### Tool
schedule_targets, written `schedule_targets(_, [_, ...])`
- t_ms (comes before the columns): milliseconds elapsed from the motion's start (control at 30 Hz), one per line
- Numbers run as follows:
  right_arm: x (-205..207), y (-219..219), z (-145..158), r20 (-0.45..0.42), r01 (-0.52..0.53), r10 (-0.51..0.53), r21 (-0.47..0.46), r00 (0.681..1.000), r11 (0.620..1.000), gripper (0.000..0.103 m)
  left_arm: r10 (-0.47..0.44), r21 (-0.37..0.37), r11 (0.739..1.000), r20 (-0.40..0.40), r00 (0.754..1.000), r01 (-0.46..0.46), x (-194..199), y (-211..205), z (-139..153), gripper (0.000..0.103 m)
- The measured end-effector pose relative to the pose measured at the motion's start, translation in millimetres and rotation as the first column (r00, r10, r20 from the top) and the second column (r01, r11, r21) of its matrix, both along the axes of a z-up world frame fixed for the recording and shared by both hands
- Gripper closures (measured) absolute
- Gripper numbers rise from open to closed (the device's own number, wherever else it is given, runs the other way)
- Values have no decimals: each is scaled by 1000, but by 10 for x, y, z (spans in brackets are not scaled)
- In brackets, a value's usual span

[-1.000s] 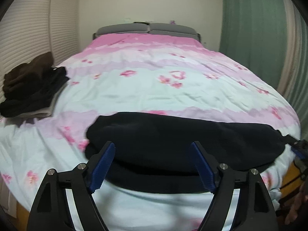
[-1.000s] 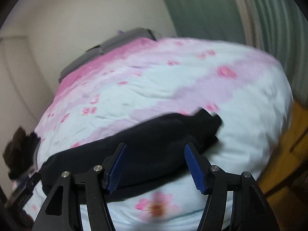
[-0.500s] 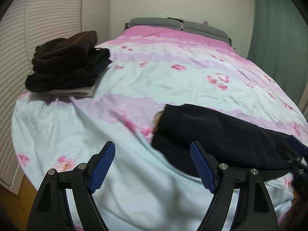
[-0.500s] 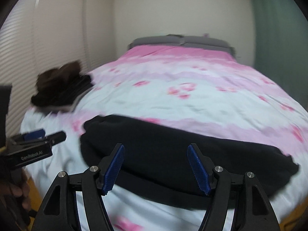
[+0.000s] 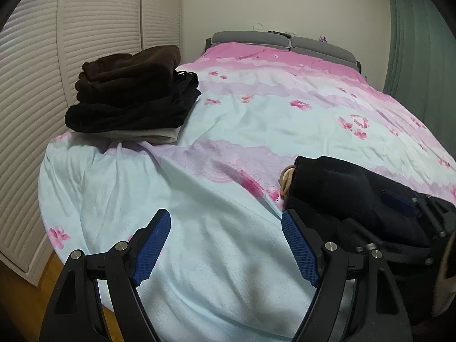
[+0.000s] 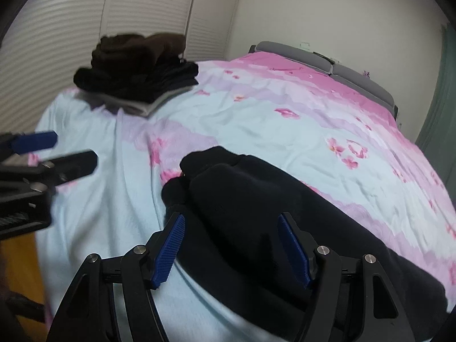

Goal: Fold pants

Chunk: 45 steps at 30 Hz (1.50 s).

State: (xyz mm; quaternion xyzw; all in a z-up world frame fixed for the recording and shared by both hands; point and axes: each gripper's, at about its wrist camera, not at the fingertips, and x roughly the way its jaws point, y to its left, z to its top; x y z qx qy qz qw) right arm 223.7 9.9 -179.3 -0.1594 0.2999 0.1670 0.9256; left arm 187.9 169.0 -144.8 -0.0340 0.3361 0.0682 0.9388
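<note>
Pink and pale blue flowered bed cover (image 5: 256, 119) has lots of bare room in the middle. Black soft pants (image 6: 256, 199) lie long-ways across the near edge, one bunched end pointing at the stack of dark folded clothes (image 5: 131, 91). Left hand-held gripper (image 5: 225, 245) is wide open over bare cover. Right hand-held gripper (image 6: 232, 245) is wide open over the pants, holding nothing. Their far end is cut off.

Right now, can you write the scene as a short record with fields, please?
surface: floral duvet on a bed
work item: black pants, folded lengthwise, near the front edge
finished stack: folded dark clothes, at the far left edge
left gripper: open, over bare duvet, left of the pants
right gripper: open, over the pants, not gripping
</note>
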Motion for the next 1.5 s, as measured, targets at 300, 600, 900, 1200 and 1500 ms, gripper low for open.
schedule_targets(300, [285, -18, -144, -69, 48, -50, -19, 996, 999, 86, -7, -62, 998, -9, 1000, 7, 15, 61, -36, 23])
schedule_targets(600, [-38, -114, 316, 30, -26, 23, 109, 999, 994, 90, 1, -75, 997, 6, 1000, 0, -12, 82, -6, 23])
schedule_targets(900, [-230, -28, -249, -112, -101, 103, 28, 988, 995, 90, -16, -32, 999, 22, 1000, 17, -38, 4, 27, 23])
schedule_targets(1200, [-267, -279, -55, -84, -52, 65, 152, 994, 987, 59, -36, -10, 999, 31, 999, 36, -52, -86, 63, 23])
schedule_targets(1500, [-511, -1390, 260, -78, 248, -236, 300, 969, 921, 56, -187, 35, 982, 84, 979, 185, -89, -689, 203, 23])
